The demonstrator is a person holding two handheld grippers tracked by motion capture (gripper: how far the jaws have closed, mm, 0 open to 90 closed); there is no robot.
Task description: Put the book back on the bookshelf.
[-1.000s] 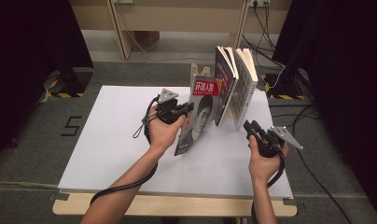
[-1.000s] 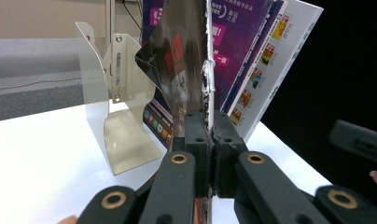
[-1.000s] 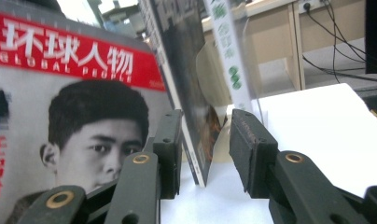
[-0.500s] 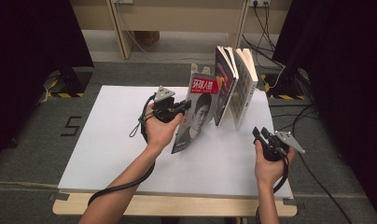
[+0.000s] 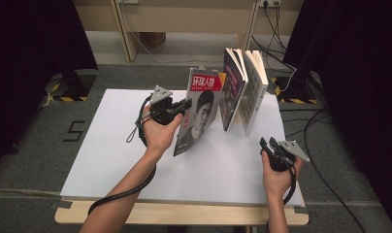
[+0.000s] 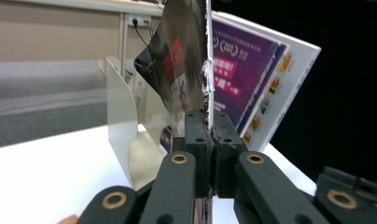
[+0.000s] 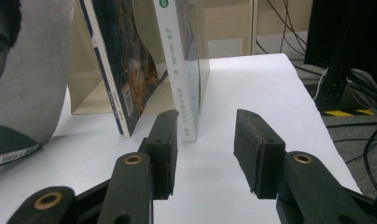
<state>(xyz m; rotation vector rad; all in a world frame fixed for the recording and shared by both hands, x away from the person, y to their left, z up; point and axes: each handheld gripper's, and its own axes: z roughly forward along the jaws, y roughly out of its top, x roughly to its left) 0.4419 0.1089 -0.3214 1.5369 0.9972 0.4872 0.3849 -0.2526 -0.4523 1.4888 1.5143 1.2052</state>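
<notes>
The left gripper (image 5: 184, 105) clamps the magazine (image 5: 200, 110) by its edge. The magazine has a red title band over a face on grey, and it stands tilted at mid-table (image 5: 111, 145). Right of it, two books (image 5: 242, 87) lean in a bookend (image 6: 121, 116). The right gripper (image 5: 264, 144), its jaws just opening, holds nothing.

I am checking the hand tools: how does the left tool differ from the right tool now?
The left tool is shut on the magazine, pinching its edge, while the right tool is open with nothing between its jaws, which have just been opening. The left tool is at the leaning magazine, mid-table; the right tool is near the table's right front, apart from the books. Both are black and hand-held.
</notes>
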